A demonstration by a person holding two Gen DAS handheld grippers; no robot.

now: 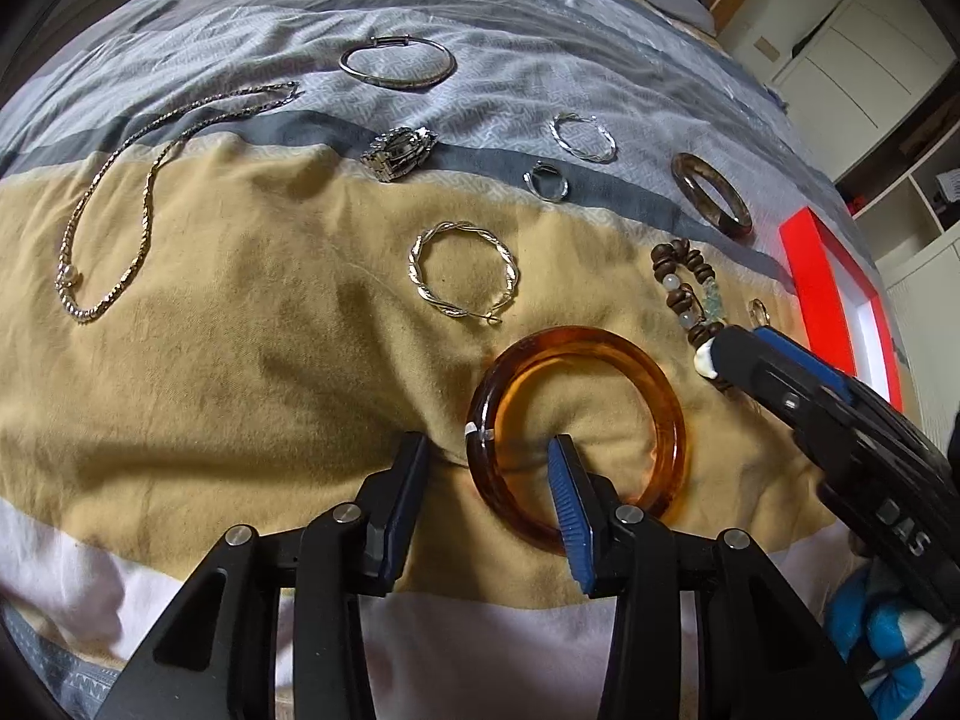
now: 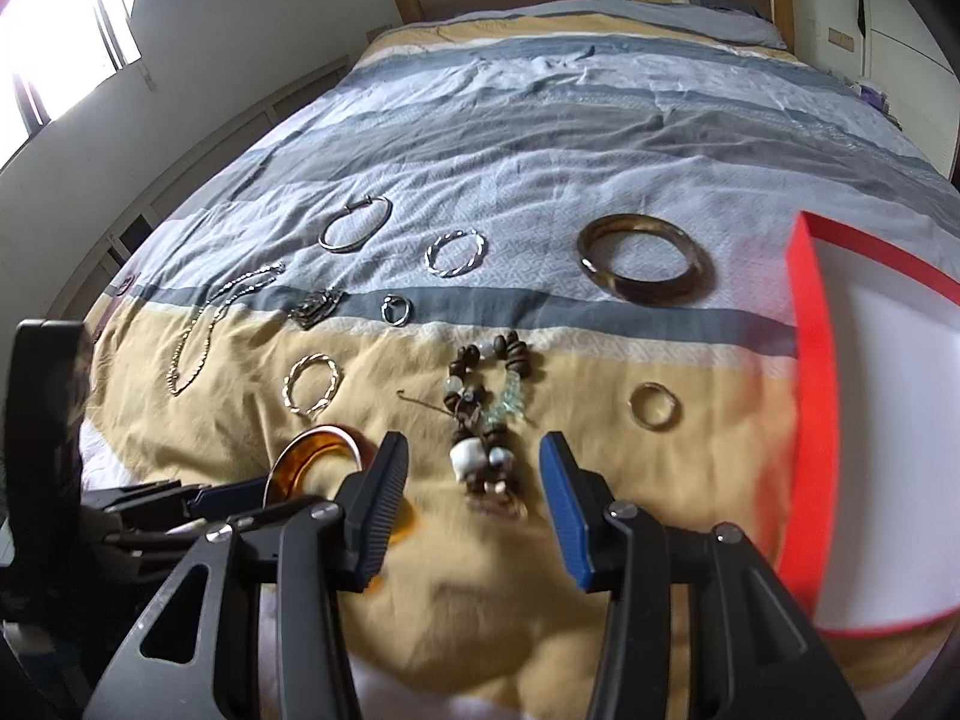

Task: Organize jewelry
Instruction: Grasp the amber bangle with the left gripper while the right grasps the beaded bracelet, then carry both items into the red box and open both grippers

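left wrist view, left gripper (image 1: pixel 489 453) jaws apart astride the amber bangle (image 1: pixel 576 429) rim on the quilt (image 1: pixel 240 330), pads not pressing, right gripper (image 2: pixel 471 468) unclenched over the bead bracelet (image 2: pixel 489 408), red box (image 2: pixel 813 360) at right

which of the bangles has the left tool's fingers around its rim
The clear amber bangle, nearest the camera on the tan stripe: one finger stands inside the ring, one outside. The dark brown bangle and thin silver bangle lie untouched farther back.
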